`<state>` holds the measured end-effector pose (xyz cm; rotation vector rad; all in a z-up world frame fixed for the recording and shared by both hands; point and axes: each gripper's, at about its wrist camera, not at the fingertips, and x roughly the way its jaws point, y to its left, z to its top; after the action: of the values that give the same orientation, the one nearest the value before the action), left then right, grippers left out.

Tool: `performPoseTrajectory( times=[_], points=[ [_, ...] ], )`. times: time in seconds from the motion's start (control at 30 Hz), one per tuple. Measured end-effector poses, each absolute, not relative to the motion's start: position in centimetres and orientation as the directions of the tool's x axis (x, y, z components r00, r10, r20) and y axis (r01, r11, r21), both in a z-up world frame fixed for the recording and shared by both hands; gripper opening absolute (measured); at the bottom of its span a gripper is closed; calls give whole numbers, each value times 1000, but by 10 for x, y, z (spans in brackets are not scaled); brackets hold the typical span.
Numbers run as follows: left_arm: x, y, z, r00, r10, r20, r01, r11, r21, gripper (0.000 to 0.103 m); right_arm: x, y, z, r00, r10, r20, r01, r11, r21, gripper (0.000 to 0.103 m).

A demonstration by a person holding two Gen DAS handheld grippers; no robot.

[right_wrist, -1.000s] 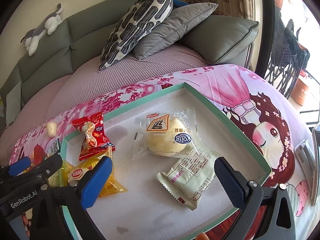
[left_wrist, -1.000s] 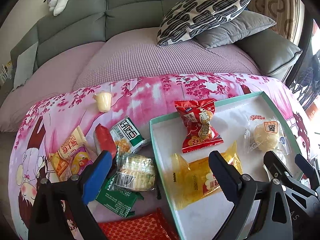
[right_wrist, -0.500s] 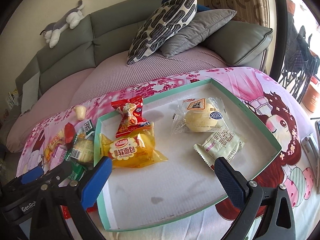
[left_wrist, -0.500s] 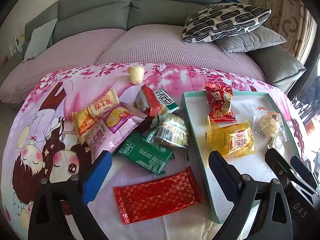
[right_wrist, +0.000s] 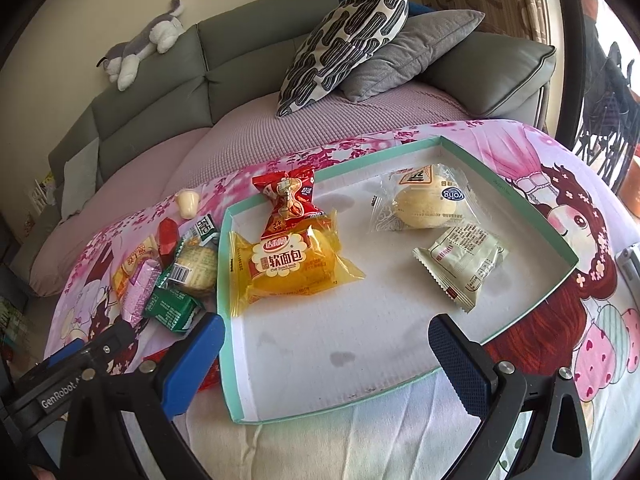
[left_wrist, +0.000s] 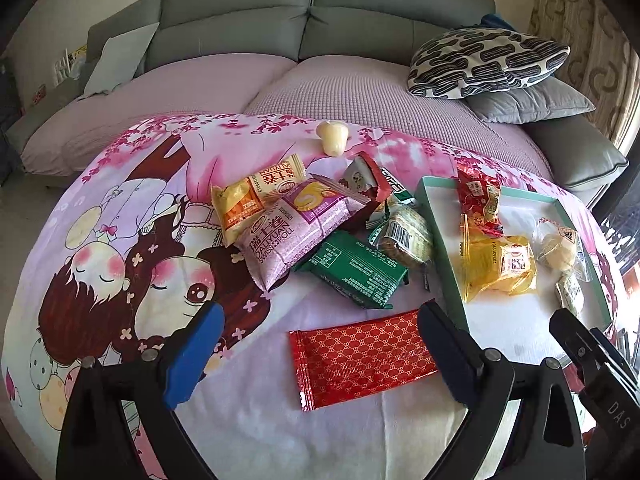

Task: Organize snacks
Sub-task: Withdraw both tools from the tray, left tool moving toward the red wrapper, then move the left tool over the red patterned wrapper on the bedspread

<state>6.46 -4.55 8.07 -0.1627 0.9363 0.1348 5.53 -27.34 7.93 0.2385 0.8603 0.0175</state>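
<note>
A shallow box with a teal rim (right_wrist: 532,208) (left_wrist: 438,236) lies on the pink cartoon cloth. Inside it rest a red candy bag (right_wrist: 288,200), a yellow bread pack (right_wrist: 286,266), a clear-wrapped bun (right_wrist: 424,202) and a pale green packet (right_wrist: 466,262). Left of the box, loose snacks are heaped: a pink Swiss roll pack (left_wrist: 292,228), an orange pack (left_wrist: 256,196), a green packet (left_wrist: 356,268), a round clear-wrapped cake (left_wrist: 406,236) and a flat red patterned packet (left_wrist: 360,360). My left gripper (left_wrist: 316,352) hangs open above the red patterned packet. My right gripper (right_wrist: 326,360) is open over the box's near edge.
A small cream jelly cup (left_wrist: 332,138) sits at the cloth's far edge. Behind the cloth stands a grey sofa (left_wrist: 312,16) with a patterned cushion (left_wrist: 488,60), grey pillows and a plush toy (right_wrist: 140,46). A chair frame (right_wrist: 608,92) stands at the right.
Both grippers have pulled back and up from the box. The left one has swung left, bringing the loose snack pile and the red patterned packet into full view. Both stay open.
</note>
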Motion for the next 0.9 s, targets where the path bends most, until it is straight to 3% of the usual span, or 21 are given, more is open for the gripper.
performPoseTrajectory(
  times=[0.37, 0.9],
  points=[
    [57, -16, 72, 551, 29, -834, -290, 944, -159, 97, 58, -262, 66, 604, 178, -777, 38, 967, 251, 103],
    [92, -44, 47, 465, 45, -884, -203, 978, -57, 97, 73, -259, 70, 583, 158, -797, 31, 976, 215, 103]
  ],
)
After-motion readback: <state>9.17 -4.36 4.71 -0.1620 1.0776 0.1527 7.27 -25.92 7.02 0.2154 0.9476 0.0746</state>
